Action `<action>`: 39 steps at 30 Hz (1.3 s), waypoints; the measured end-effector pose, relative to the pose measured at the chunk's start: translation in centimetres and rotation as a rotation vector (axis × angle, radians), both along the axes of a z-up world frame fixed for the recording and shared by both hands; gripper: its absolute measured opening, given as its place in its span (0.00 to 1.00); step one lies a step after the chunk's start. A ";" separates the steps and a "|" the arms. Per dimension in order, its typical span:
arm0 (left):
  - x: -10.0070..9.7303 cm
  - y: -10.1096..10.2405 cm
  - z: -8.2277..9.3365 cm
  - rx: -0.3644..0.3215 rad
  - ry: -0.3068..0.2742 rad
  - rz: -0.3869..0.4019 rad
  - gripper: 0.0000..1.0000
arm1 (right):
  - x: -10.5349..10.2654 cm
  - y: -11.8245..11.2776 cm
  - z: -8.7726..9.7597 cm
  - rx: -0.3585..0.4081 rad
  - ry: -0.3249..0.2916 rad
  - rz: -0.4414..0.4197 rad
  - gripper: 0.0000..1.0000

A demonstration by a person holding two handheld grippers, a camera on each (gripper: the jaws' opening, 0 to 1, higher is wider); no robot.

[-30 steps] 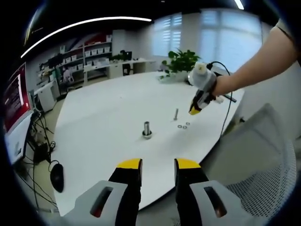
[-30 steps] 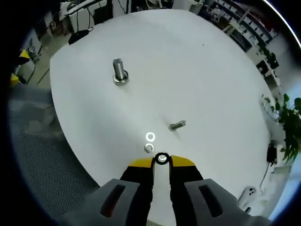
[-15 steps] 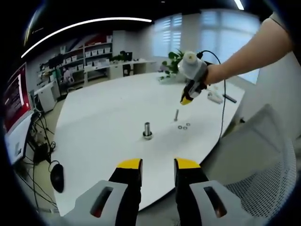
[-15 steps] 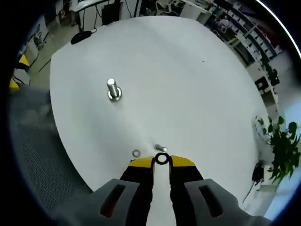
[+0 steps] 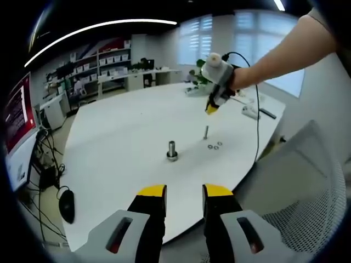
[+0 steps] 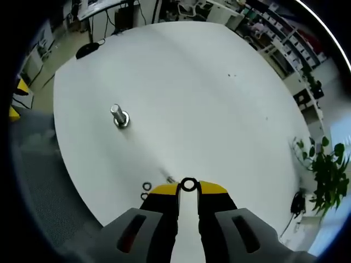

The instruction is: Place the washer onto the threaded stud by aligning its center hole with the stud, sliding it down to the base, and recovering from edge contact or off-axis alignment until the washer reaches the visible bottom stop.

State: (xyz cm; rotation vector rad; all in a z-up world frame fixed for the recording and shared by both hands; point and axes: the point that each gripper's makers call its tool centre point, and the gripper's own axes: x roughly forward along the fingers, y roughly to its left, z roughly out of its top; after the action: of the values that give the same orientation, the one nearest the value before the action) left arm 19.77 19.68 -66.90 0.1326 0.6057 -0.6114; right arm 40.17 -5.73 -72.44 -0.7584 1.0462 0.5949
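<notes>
My right gripper is shut on a small steel washer, pinched upright at the tips of its yellow fingers. It hangs above the white table, just over a thin stud that stands upright. In the left gripper view the right gripper points down above that thin stud. A thicker bolt with a wide base stands farther off. My left gripper is open and holds nothing, back from the table's near edge.
Two spare washers lie on the table beside the thin stud. A white mesh chair stands to the right. Small items rest near the far table edge, with a potted plant beyond.
The right gripper, still holding the washer, has risen and moved farther over the table, to above the thin stud. The left gripper has stayed put.
</notes>
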 end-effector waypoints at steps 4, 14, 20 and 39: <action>-0.1 0.0 -0.1 0.000 0.009 -0.001 0.23 | 0.3 0.0 -0.2 0.020 0.009 -0.023 0.14; 0.0 0.2 -0.5 0.010 0.021 0.005 0.22 | -0.3 -0.2 -2.3 0.043 0.090 -0.005 0.14; 0.0 0.2 -0.6 0.010 0.028 0.007 0.22 | -1.4 0.1 -4.2 0.034 0.150 0.041 0.14; 0.0 0.3 -0.8 0.018 0.041 0.014 0.22 | -1.4 0.0 -6.0 0.004 0.186 0.059 0.14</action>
State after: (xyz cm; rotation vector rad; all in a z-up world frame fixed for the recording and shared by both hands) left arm 19.74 20.03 -67.71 0.1324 0.6516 -0.5965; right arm 38.74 -5.78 -78.43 -0.7432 1.1958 0.7281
